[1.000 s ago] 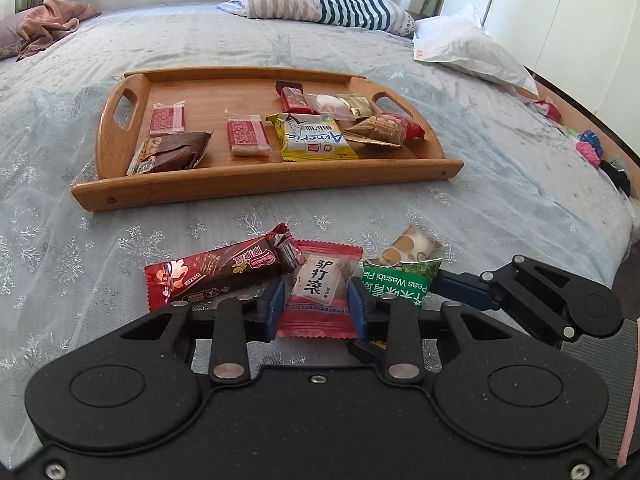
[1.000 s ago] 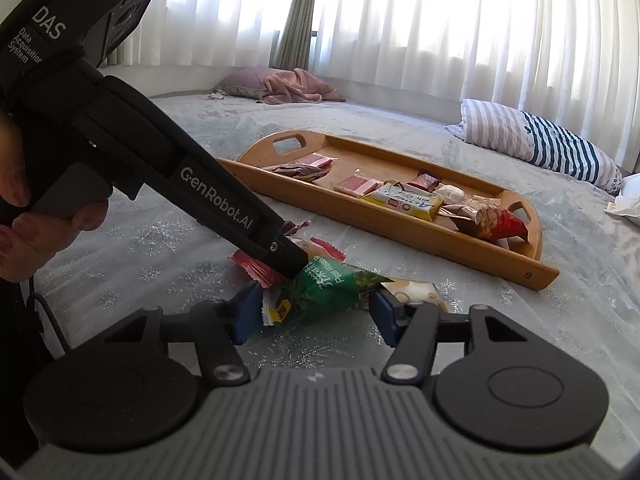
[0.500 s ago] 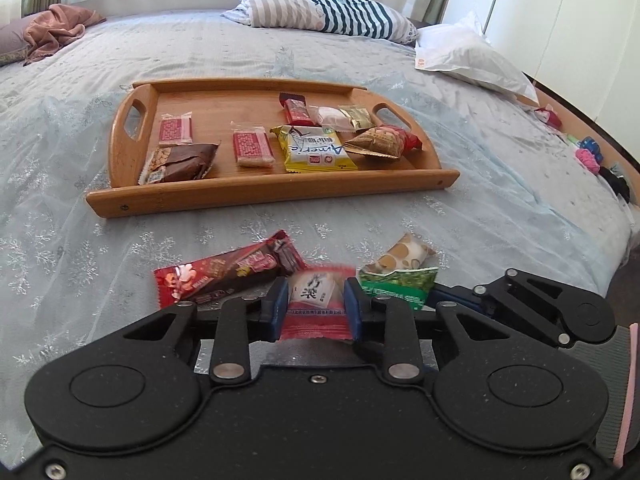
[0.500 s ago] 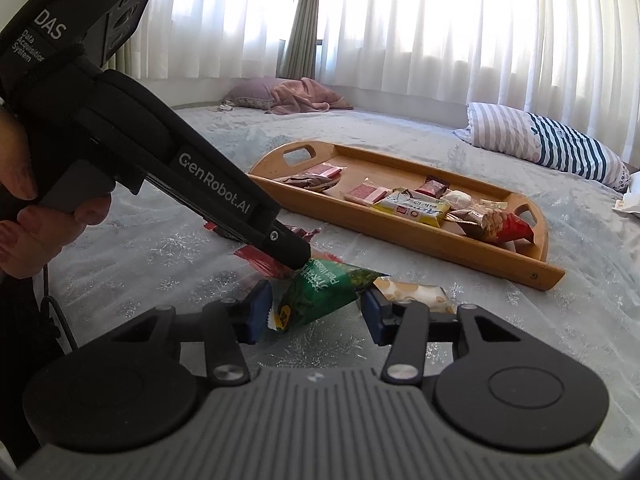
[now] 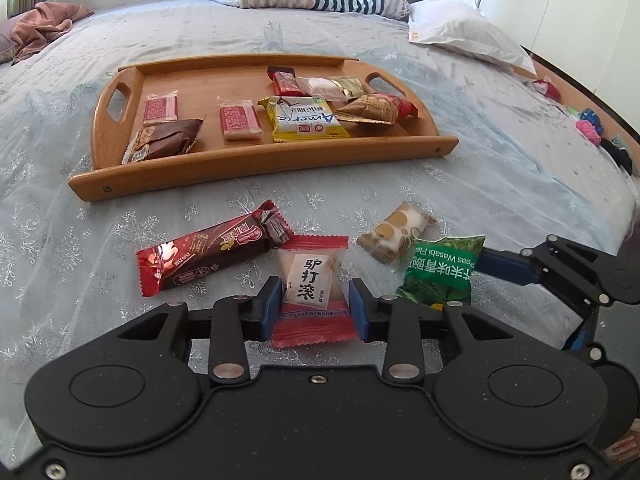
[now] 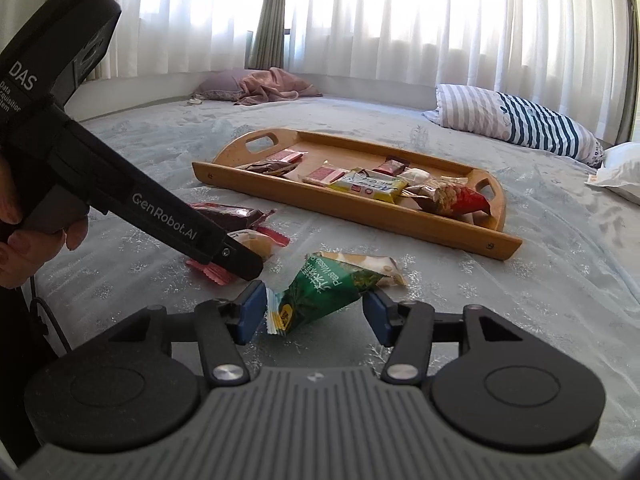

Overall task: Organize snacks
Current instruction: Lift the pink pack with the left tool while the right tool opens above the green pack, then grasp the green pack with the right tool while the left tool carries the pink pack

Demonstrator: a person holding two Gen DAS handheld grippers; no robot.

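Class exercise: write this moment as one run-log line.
left gripper: opening, pink packet between jaws | right gripper: opening, green pea packet between jaws | tray: holds other snacks

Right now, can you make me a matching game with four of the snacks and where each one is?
Snacks:
1. green wasabi peas packet
2. pink-ended candy packet
3. yellow packet
4. long dark red bar

Places:
A. on the wooden tray
B. between the fingers of the left gripper
C. lying on the bedspread, no gripper around it
D. between the fingers of the right gripper

Pairs: 1-D, 2-B, 3-A, 4-C
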